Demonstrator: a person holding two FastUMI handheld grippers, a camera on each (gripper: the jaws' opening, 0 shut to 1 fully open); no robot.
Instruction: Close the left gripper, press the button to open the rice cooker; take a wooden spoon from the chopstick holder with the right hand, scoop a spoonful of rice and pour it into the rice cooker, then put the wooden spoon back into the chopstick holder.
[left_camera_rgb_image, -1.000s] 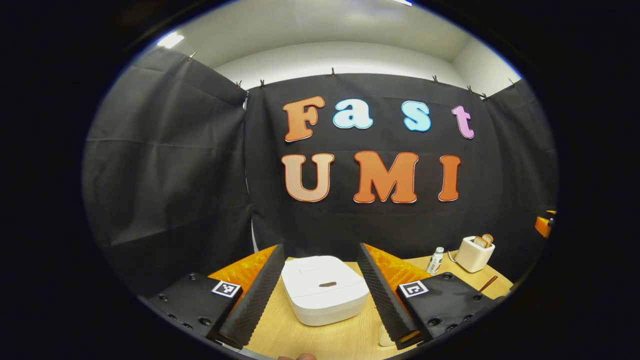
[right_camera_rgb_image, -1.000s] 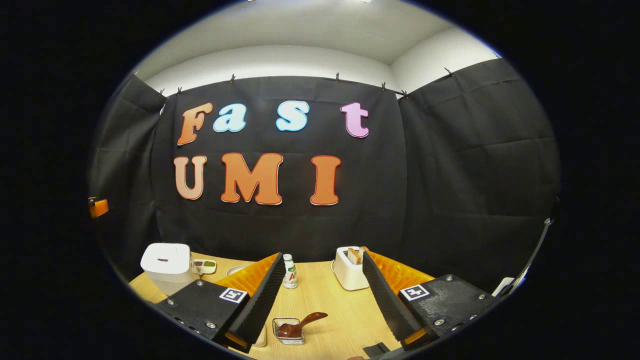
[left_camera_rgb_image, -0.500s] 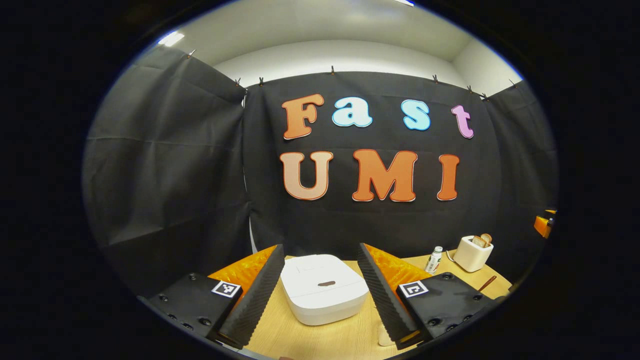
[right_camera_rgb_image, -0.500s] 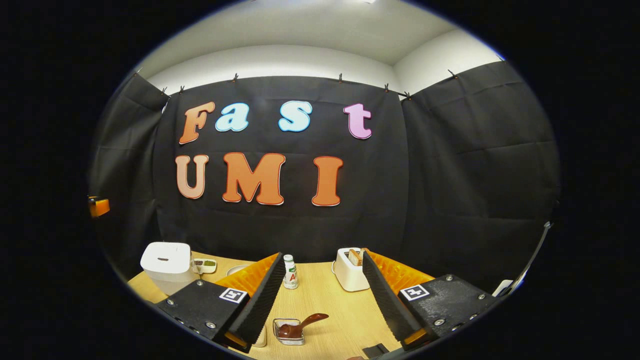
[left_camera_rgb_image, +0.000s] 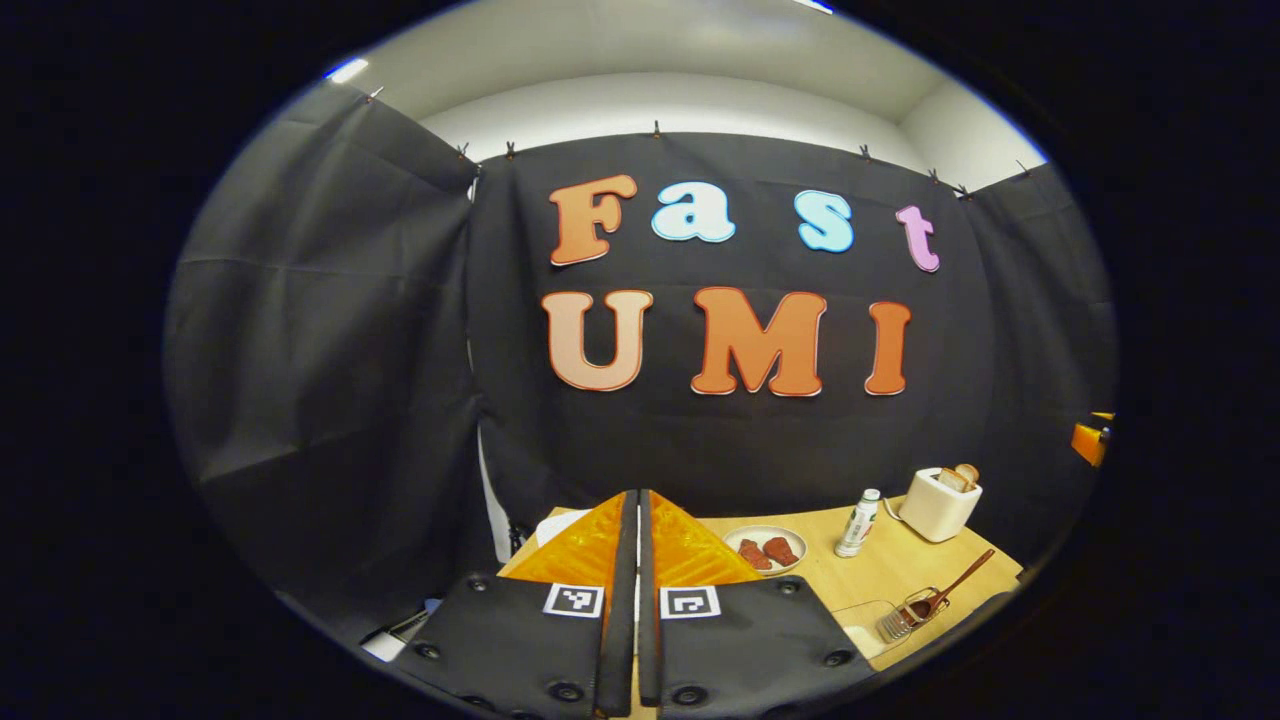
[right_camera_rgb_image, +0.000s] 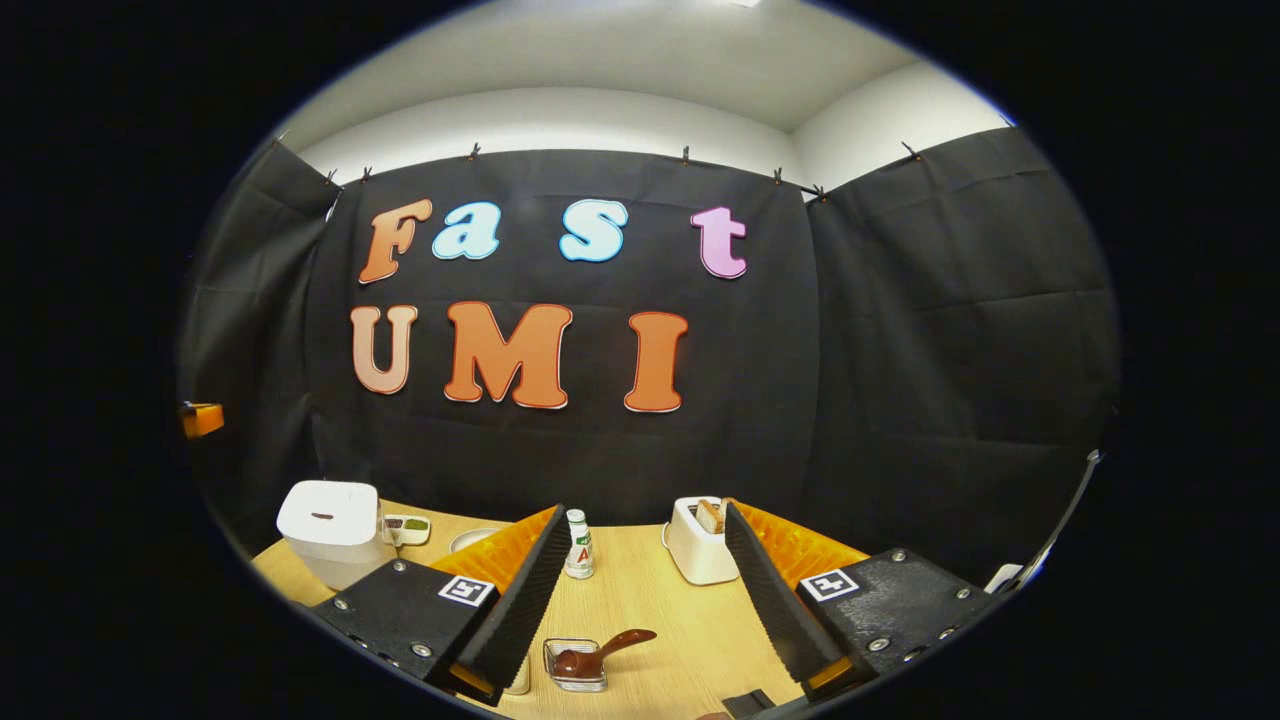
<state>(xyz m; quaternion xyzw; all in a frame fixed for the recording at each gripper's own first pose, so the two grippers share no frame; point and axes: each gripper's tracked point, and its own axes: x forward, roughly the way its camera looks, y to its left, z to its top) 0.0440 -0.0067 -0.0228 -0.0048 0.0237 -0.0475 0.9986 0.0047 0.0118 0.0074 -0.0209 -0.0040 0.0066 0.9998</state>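
Observation:
My left gripper is shut, its two fingers pressed flat together with nothing between them. Just left of those fingers peeks a white corner of the rice cooker; the rest is hidden behind them. In the right gripper view the rice cooker stands at the table's far left with its lid down. The dark wooden spoon lies tilted in the small clear chopstick holder, low between the fingers of my open, empty right gripper. The left gripper view has the wooden spoon at the lower right.
On the wooden table stand a small bottle and a white toaster with bread in it. A plate holds brown pieces. A small dish sits beside the cooker. Black cloth walls close the back and sides.
My left gripper has gone from wide open to shut, and its fingers now cover the rice cooker that showed between them. The right gripper has hardly moved.

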